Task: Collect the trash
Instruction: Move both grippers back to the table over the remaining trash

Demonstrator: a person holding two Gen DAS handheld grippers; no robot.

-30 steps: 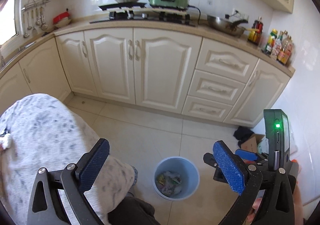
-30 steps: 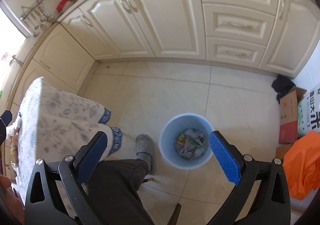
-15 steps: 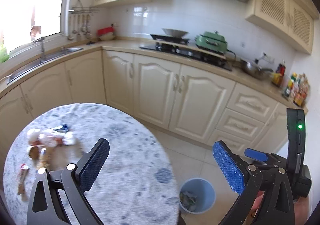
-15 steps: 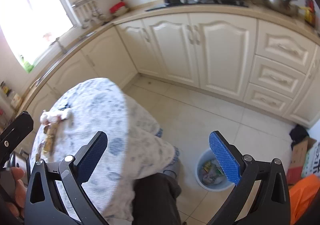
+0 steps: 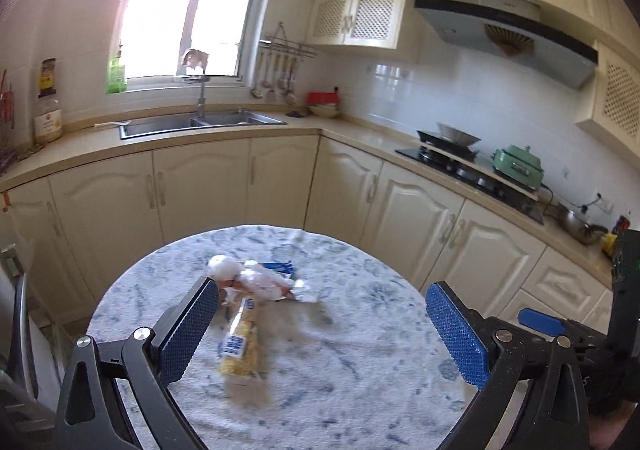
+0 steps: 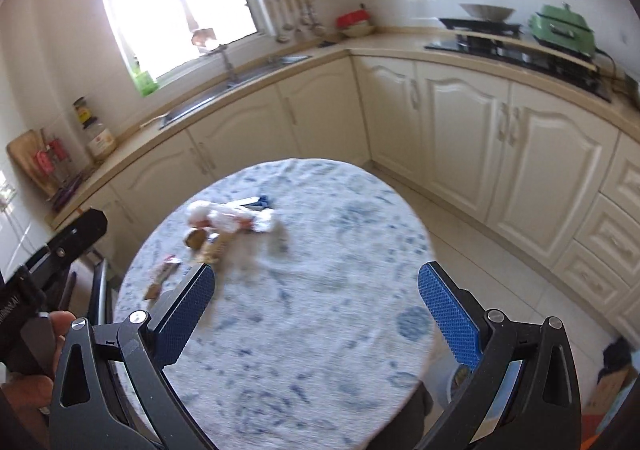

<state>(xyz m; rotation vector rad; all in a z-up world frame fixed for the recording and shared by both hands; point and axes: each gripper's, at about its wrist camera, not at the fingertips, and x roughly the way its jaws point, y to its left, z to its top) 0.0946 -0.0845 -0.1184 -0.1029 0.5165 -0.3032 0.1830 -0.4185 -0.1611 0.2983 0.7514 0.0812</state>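
Both grippers hang above a round desk (image 5: pixel 360 350) that wears a white cloth with a blue pattern. The left gripper (image 5: pixel 324 326) has its two blue pads spread wide, and nothing is between them. The right gripper (image 6: pixel 316 310) is also spread wide and holds nothing.

The trash lies in a small pile on the far left part of the desk. In the left wrist view a yellow snack wrapper (image 5: pixel 239 342) lies nearest, long and narrow, with one end pointing toward the camera. Just behind it is a heap of crumpled white plastic and paper (image 5: pixel 260 280), and a white round ball of tissue (image 5: pixel 222 265) touches this heap on its left side. A blue and white packet (image 5: pixel 280 267) lies flat just behind the heap. The left pad of the left gripper covers a part of the pile in this view, but whether it touches it one cannot tell.

In the right wrist view the same pile sits ahead and to the left, and a smaller brown wrapper (image 6: pixel 162 276) lies apart from it, nearer to the desk edge. The picture is blurred there, so small details are not clear. At the lower right, under the desk edge, a part of a light blue bin (image 6: pixel 460 374) stands on the floor, mostly hidden behind the right pad
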